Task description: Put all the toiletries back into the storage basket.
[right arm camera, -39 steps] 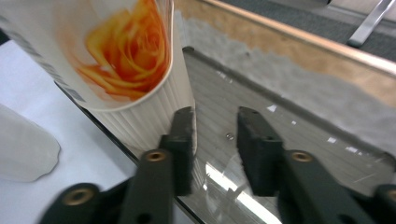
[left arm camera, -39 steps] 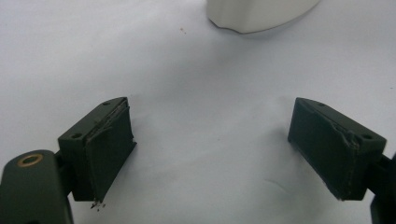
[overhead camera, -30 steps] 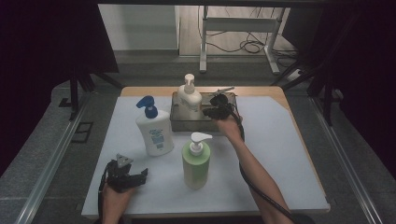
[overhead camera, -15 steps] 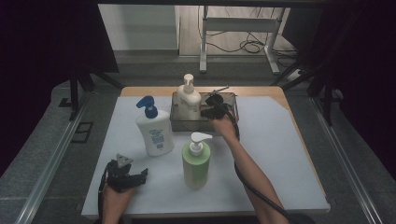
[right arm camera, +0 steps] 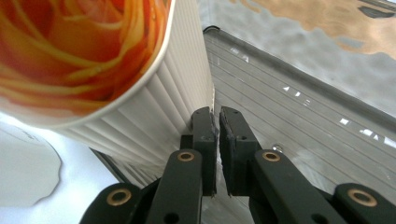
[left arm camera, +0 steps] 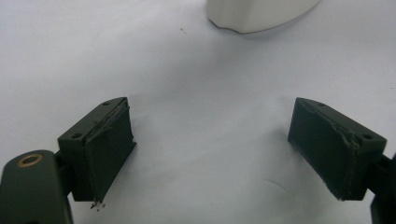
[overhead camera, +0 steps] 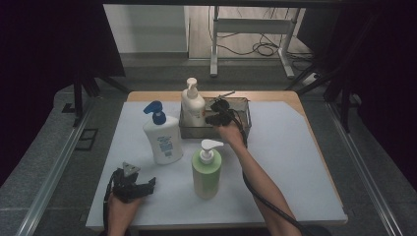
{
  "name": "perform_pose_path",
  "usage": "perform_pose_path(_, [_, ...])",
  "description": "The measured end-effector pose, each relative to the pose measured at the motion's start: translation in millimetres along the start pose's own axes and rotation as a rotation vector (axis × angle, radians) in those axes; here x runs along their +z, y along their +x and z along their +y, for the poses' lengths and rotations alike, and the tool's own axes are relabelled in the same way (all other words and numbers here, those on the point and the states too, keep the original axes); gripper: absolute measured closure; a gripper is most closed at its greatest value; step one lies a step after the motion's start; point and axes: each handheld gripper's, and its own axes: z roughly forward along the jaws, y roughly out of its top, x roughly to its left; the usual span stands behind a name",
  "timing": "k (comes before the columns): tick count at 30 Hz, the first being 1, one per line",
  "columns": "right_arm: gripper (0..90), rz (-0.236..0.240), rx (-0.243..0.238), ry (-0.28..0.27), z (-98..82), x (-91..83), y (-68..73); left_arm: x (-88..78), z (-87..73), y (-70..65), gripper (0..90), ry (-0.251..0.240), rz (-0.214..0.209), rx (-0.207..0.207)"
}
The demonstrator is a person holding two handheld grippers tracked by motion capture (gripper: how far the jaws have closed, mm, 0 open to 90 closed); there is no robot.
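Right tool (overhead camera: 216, 114) in the metal tray (overhead camera: 242, 129), beside the cream pump bottle (overhead camera: 193, 102).
Its jaws stand nearly together with nothing between them, just beside that bottle's ribbed wall inside the tray at the far side of the surface (overhead camera: 290, 162). The left tool (overhead camera: 133, 184) rests near the front edge, jaws wide apart and empty over the white sheet. A blue-capped white bottle (overhead camera: 162, 135) and a green pump bottle (overhead camera: 206, 169) stand between them.

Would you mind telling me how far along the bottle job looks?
Done: the cream bottle stands in the tray. In hand: nothing; the right gripper is shut and empty beside it, the left gripper open. Left, probably: the blue-pump bottle and green bottle, both on the mat.
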Motion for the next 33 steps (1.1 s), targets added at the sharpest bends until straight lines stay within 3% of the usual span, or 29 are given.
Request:
perform_pose_path(14, [84.2,0.015,-0.011,0.005,4.3,6.5,11.4,0.1,0.1,0.0,13.4,0.000,0.000,0.000])
perform_pose_path(19, [83.3,0.049,-0.005,0.006,4.7,9.8,16.5,0.1,0.2,0.1,13.4,0.002,0.001,0.002])
perform_pose_path(23, [83.6,0.060,-0.030,0.008,6.4,12.5,25.6,0.0,0.2,0.1,13.3,0.002,0.001,0.001])
perform_pose_path(33, [85.3,0.044,-0.040,0.001,8.4,11.7,29.7,0.2,0.3,0.1,13.3,0.002,0.001,0.001])
